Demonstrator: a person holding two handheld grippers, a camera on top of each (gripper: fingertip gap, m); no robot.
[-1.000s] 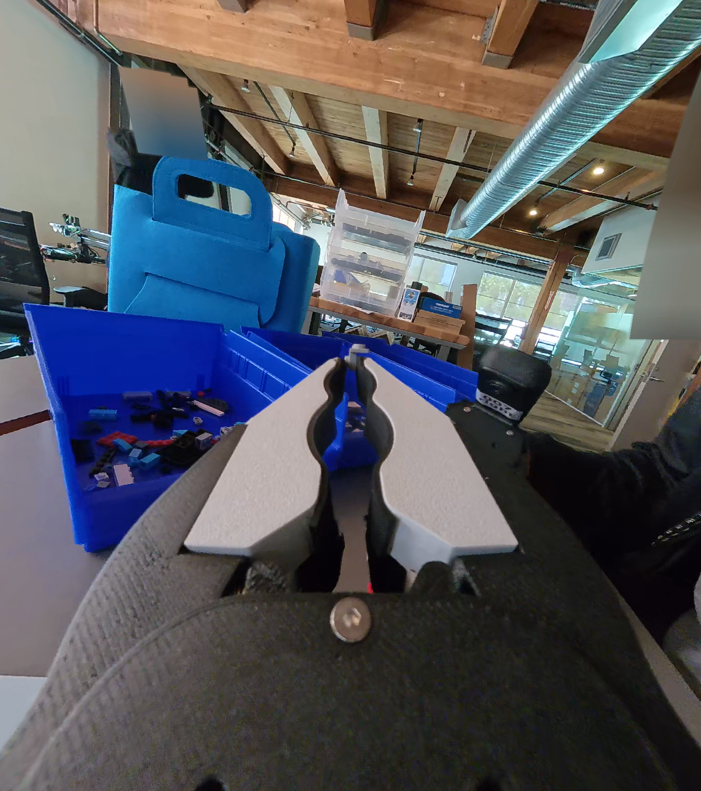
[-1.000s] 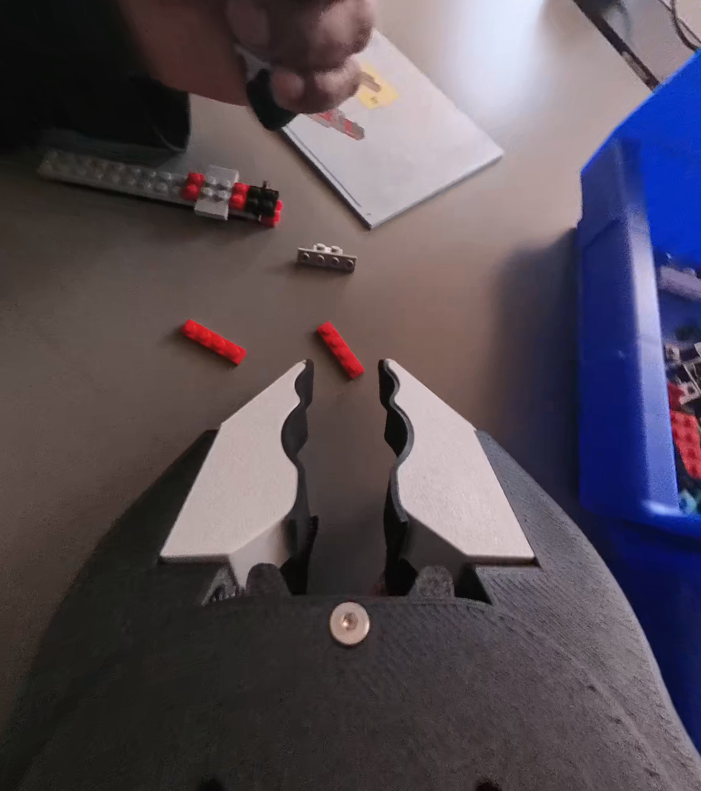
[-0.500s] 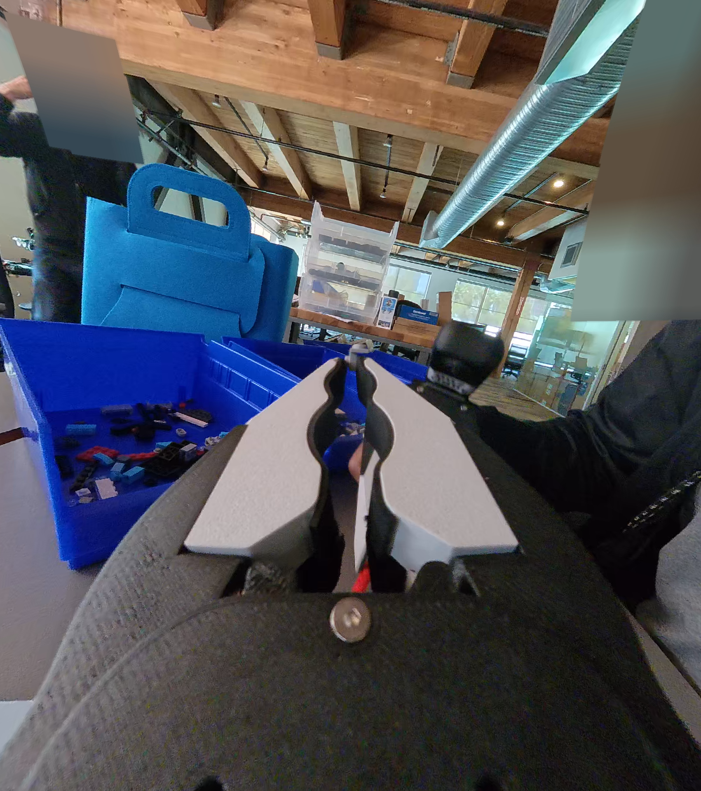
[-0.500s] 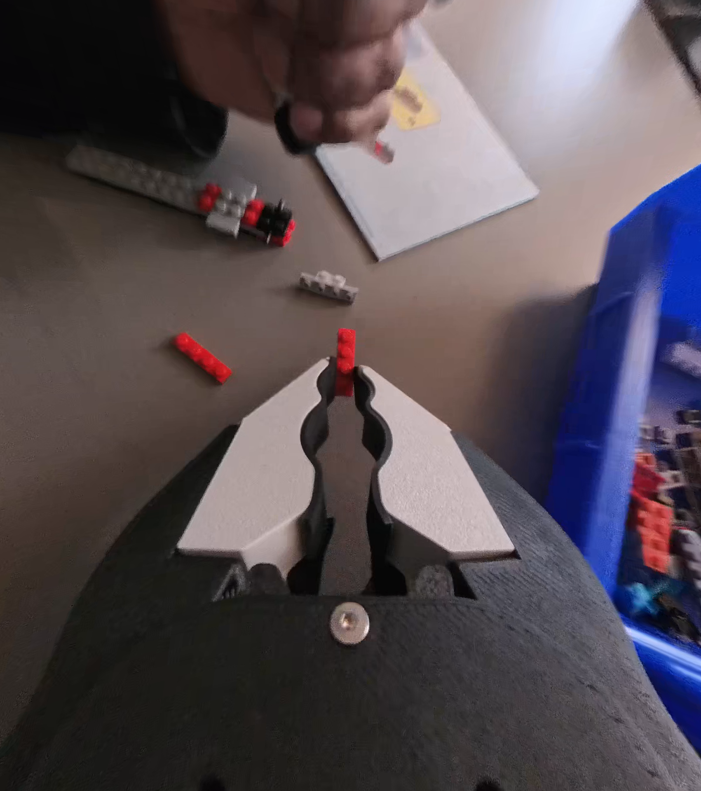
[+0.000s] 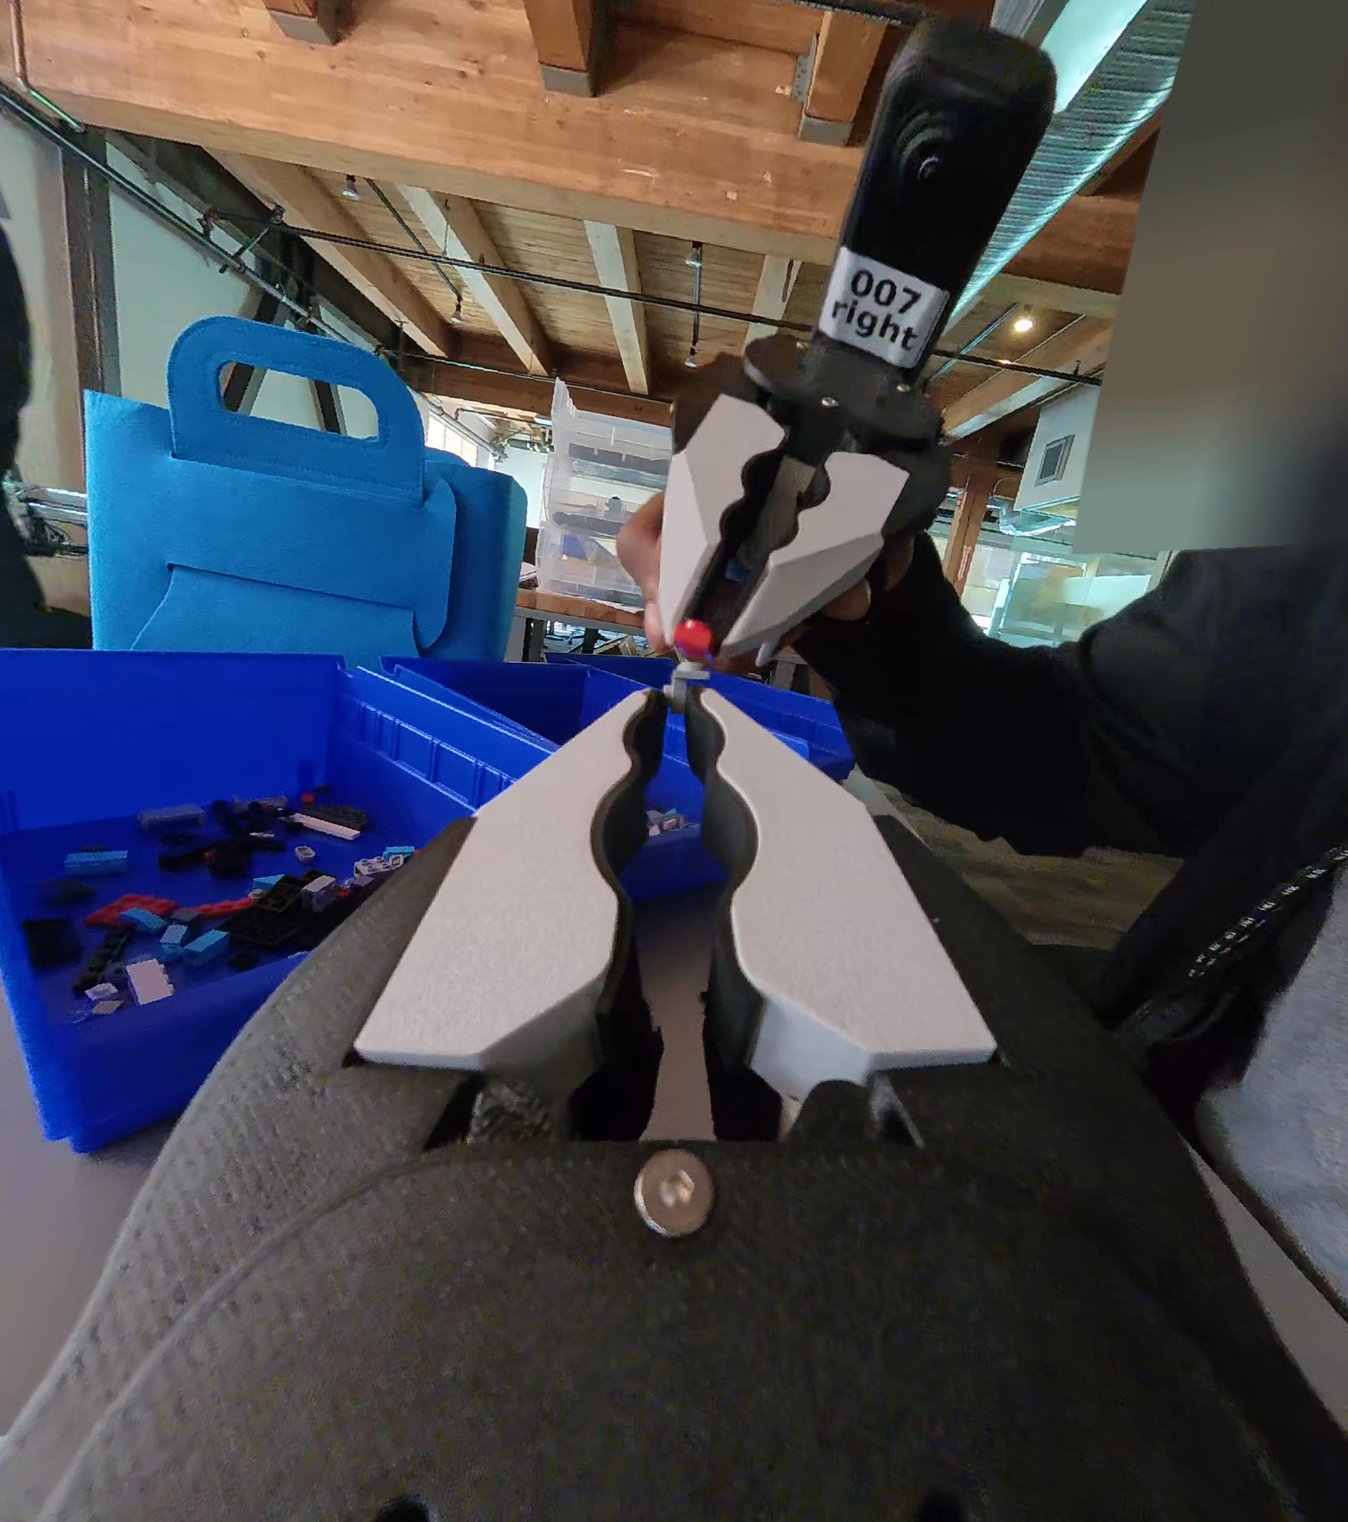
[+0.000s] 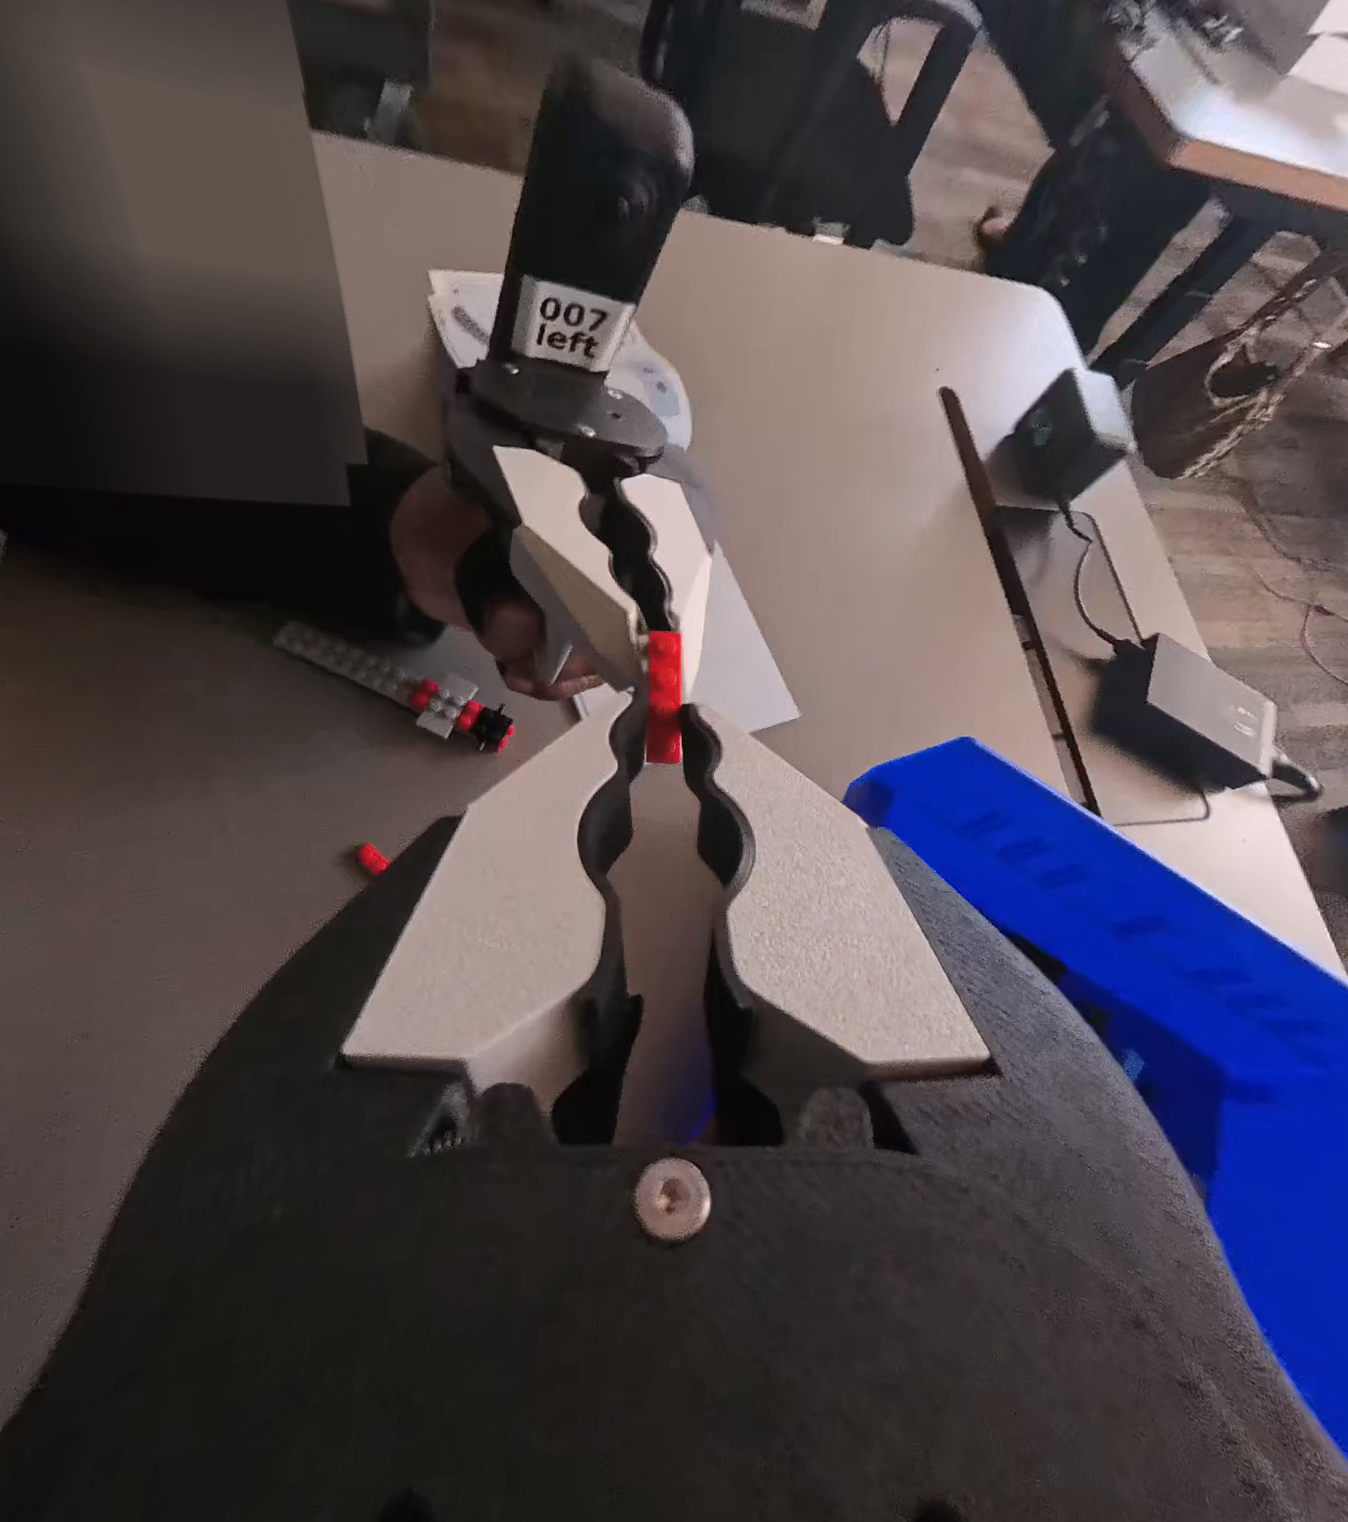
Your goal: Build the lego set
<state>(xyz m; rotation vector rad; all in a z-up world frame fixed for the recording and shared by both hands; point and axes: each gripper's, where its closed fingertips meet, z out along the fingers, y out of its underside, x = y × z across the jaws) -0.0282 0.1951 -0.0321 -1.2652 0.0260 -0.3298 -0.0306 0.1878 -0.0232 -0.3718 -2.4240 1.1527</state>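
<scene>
A bright blue felt bag (image 5: 291,527) with a cut-out handle stands upright behind the bins, and a clear plastic drawer unit (image 5: 604,511) sits farther back. Wooden ceiling beams (image 5: 440,107) and a ribbed silver duct (image 5: 1098,140) run overhead. Two grey boxes (image 6: 1181,716) with black cables lie on the neighbouring table (image 6: 860,395).

- Left wrist view: bright daylight comes through the far glass windows (image 5: 1065,576), small ceiling spotlights (image 5: 1023,323) glow, and detail is sharp.
- Wide-angle bending curves the wooden ceiling beams (image 5: 440,123) near the edges.
- Right wrist view: dimmer, softly blurred; the blue plastic bin (image 6: 1230,947) smears, and the beige tabletop (image 6: 860,395) shines pale.
</scene>
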